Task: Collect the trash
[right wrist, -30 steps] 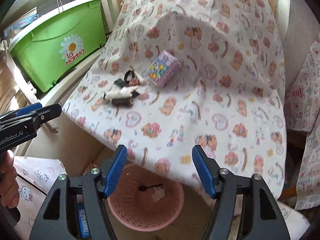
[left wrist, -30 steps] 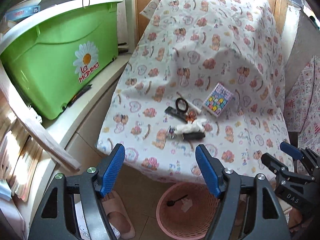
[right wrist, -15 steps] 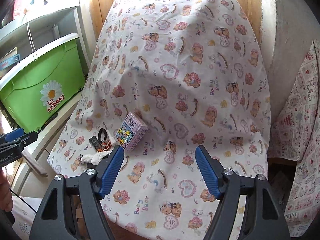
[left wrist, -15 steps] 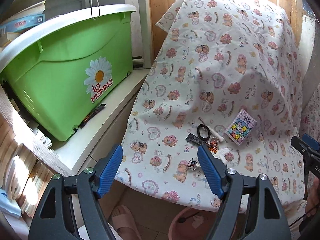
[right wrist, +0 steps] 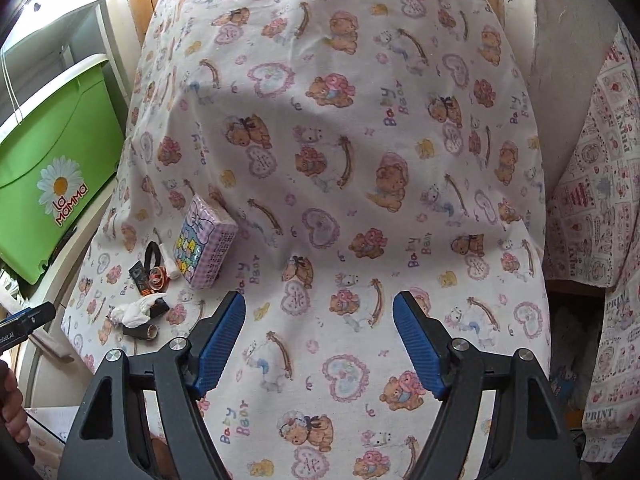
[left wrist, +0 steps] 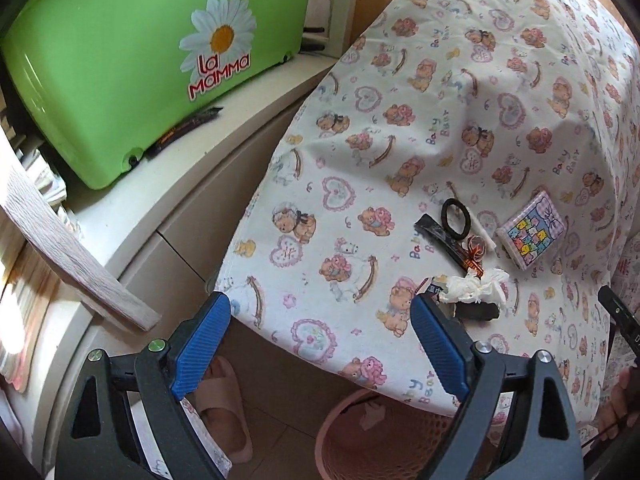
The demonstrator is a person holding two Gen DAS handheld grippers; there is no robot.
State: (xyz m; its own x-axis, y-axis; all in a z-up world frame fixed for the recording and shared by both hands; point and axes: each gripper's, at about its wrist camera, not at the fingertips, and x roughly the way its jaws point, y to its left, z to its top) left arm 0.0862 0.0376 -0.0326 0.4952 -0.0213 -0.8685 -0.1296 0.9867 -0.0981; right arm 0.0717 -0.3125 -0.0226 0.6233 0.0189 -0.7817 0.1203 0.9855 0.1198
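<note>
Both the left gripper [left wrist: 320,344] and the right gripper [right wrist: 318,344] hang spread and empty. The crumpled tissue [left wrist: 476,286] and wrappers [left wrist: 448,240] lie at the lower right on the counter, uncollected; the pink basket [left wrist: 360,440] below holds a scrap. The green tub [left wrist: 120,60] reads "La Mamma"; the cloth [right wrist: 360,120], "Baby Bear".

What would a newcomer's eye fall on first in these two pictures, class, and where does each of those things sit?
Probably the bright green tub with its daisy label, on the white shelf at the left. Next, the little heap of trash on the teddy-bear cloth: a crumpled tissue, a black hair tie and a pastel tissue pack. A pink basket waits on the floor below the cloth's edge.
</note>
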